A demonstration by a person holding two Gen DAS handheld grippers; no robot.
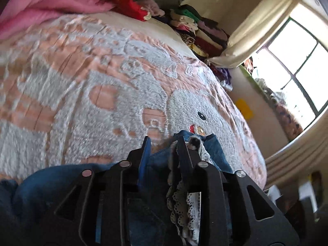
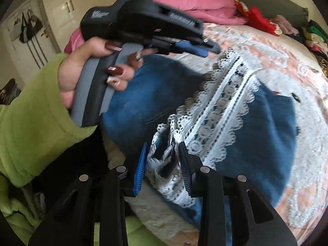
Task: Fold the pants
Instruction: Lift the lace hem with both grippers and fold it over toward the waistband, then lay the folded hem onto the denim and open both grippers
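The pants (image 2: 262, 127) are blue denim with a white lace strip (image 2: 221, 110) down the leg, lying on the bed. In the right wrist view my right gripper (image 2: 163, 145) has lace and denim between its part-closed fingers at the near end. The left gripper (image 2: 196, 49) shows there too, held by a hand in a green sleeve above the pants' far part. In the left wrist view my left gripper (image 1: 164, 139) has denim (image 1: 215, 149) and lace (image 1: 184, 205) bunched between its fingers.
The bed has a pink and white fluffy blanket (image 1: 92, 78). A pink quilt (image 1: 53, 2) lies at its head. Stacked clothes (image 1: 196, 30) line the far edge near a window (image 1: 297, 65). Wardrobe doors (image 2: 67, 10) stand at the left.
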